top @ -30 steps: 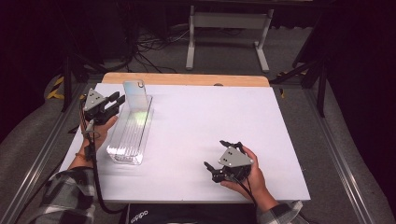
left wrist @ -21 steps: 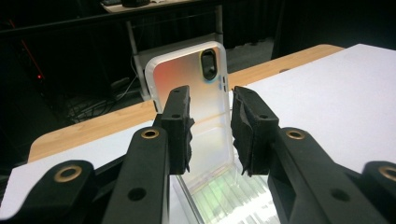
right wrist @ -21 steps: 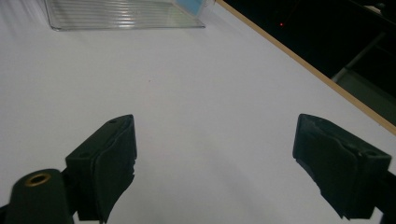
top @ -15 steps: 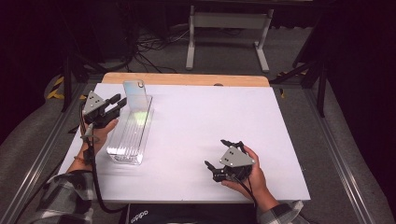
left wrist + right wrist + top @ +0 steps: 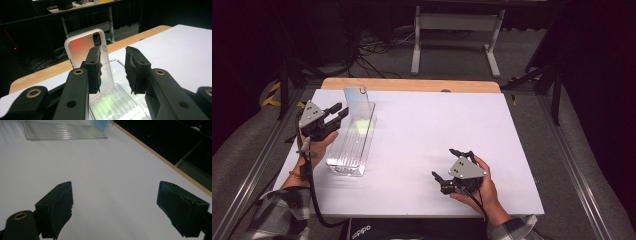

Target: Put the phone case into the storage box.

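From the high view the phone case (image 5: 355, 96) stands upright at the far end of a clear plastic tray (image 5: 350, 142), which lies lengthwise on the left part of the white table (image 5: 422, 130). The left gripper (image 5: 338, 114) hangs just left of the tray's far half, its jaws pointing right and far toward the case, a little short of it. From above the case reads as a plain pale slab. The left gripper view adds what that angle hides: the case has a white rim, a back that shades from orange to pale, and a dark camera cut-out (image 5: 96, 39) near its top corner. There the left gripper (image 5: 113, 71) has its jaws moderately spread with nothing between them; the case (image 5: 81, 48) stands just beyond the jaw on the left of that view, partly covered by it, and whether they touch cannot be told. A green glint lies on the ribbed tray (image 5: 117, 105) floor below.

The right gripper (image 5: 445, 165) rests on the near right of the table, well apart from the tray. In its own view the right gripper (image 5: 115, 202) has jaws spread wide over bare white surface, and the tray (image 5: 60, 131) lies far off with a blue-looking bit of the case (image 5: 100, 125) at its end.

At the table's near edge a dark object (image 5: 362, 231) carries pale lettering, too small to read.
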Motion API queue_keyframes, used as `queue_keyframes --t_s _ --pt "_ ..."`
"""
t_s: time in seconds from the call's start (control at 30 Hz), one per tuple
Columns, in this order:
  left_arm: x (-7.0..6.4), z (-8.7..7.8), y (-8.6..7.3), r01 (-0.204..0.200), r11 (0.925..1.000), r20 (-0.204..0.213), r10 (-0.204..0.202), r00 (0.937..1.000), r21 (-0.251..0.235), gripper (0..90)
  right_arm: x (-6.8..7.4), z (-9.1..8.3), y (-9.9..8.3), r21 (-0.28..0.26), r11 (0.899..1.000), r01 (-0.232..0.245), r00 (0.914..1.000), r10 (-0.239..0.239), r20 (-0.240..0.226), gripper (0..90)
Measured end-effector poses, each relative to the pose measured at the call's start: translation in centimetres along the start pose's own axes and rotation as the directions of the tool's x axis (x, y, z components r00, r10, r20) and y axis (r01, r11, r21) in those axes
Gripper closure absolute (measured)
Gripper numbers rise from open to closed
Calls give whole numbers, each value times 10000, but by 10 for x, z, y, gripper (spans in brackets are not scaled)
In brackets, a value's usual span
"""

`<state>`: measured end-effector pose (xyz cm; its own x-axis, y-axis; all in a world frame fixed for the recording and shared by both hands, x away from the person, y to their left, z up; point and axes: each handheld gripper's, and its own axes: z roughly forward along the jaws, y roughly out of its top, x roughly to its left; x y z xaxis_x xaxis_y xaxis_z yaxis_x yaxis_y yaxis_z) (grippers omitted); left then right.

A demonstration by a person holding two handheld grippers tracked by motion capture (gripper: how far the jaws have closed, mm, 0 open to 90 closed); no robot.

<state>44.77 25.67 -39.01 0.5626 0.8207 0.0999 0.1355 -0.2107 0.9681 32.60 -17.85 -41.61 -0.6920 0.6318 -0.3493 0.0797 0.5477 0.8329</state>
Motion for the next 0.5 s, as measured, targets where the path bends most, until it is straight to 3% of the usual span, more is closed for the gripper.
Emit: queue_keyframes --t_s 0.5 --pt "-10 -9 2 -276 9996 336 278 9990 -65 620 -2 0 0 -99 9998 -165 9999 165 24 144"
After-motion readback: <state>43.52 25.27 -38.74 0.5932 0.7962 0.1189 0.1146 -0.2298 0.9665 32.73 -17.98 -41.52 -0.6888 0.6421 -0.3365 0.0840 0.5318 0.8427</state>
